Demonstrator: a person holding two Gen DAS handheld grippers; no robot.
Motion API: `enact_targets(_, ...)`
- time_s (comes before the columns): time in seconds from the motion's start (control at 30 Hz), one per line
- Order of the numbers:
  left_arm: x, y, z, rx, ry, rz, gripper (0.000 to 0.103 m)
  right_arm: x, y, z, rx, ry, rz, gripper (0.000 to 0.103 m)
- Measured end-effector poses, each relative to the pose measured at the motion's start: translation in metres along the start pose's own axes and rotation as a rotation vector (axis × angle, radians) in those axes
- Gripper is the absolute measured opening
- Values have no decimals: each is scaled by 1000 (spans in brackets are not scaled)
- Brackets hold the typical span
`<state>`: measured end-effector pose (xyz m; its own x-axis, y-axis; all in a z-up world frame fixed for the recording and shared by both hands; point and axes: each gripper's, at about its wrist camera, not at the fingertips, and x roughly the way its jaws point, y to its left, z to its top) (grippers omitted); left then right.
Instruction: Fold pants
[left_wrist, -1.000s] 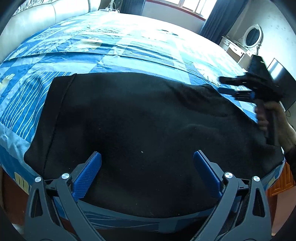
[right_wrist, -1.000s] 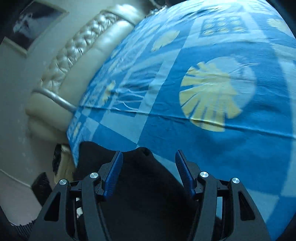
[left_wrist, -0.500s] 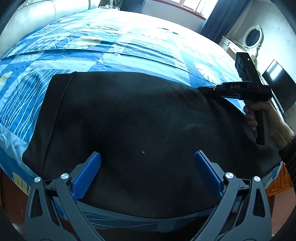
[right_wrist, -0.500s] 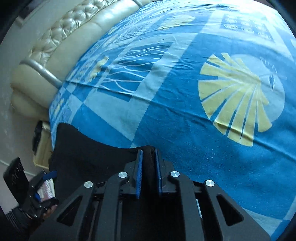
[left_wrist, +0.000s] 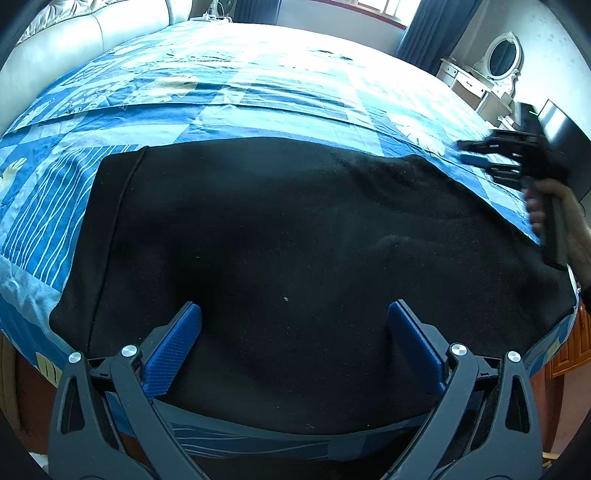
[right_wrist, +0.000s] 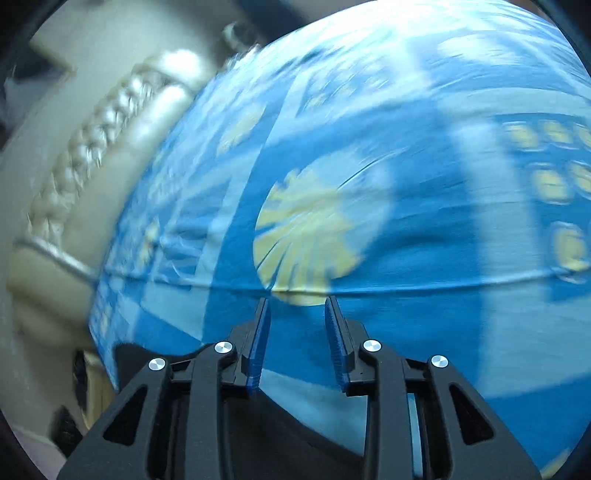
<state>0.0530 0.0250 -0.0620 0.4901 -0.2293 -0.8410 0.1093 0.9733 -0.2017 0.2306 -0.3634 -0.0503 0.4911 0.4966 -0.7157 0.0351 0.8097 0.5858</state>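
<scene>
Black pants (left_wrist: 288, 236) lie folded and flat on the blue patterned bedspread (left_wrist: 258, 92), along the near edge of the bed. My left gripper (left_wrist: 295, 325) is open and empty, hovering over the pants' near edge. My right gripper (right_wrist: 297, 321) is partly open and empty above the bedspread (right_wrist: 424, 314); the pants (right_wrist: 277, 424) lie just below and behind its fingers. In the left wrist view the right gripper (left_wrist: 480, 155) is at the far right, off the pants' far right corner, and blurred.
A cream tufted headboard (right_wrist: 92, 147) stands at the left of the bed. A white dressing table with an oval mirror (left_wrist: 495, 70) and a dark screen (left_wrist: 561, 136) stand beyond the bed's right side. Wooden furniture (left_wrist: 569, 347) sits low at right.
My right gripper was shut on the pants' edge half a second ago; now it has opened, let go and swung away to the right. The left gripper has stayed open and still.
</scene>
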Motion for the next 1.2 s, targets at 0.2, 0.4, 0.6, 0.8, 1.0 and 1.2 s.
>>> enact_targets(0.2,1,-2,-1,10,0,10,100,-113,-63,-25,113,-177,-26,73)
enact_targets(0.4,1,-3,-2,19,-2,17,100,-245,-155,-76,267,-355,-152,73)
enact_targets(0.6,1,-4,-2,21,-3,23,100,-355,-251,-137,465,-501,-323,73)
enact_targets(0.8,1,-5,-5,20,-6,27,100,-395,-328,-204,686,-576,-335,73)
enact_targets(1.0,1,-5,-5,25,-8,29,100,-373,-348,-231,781,-588,-201,73)
enact_targets(1.2,1,-4,-6,18,-6,27,100,-352,-331,-233,790,-612,-94,73)
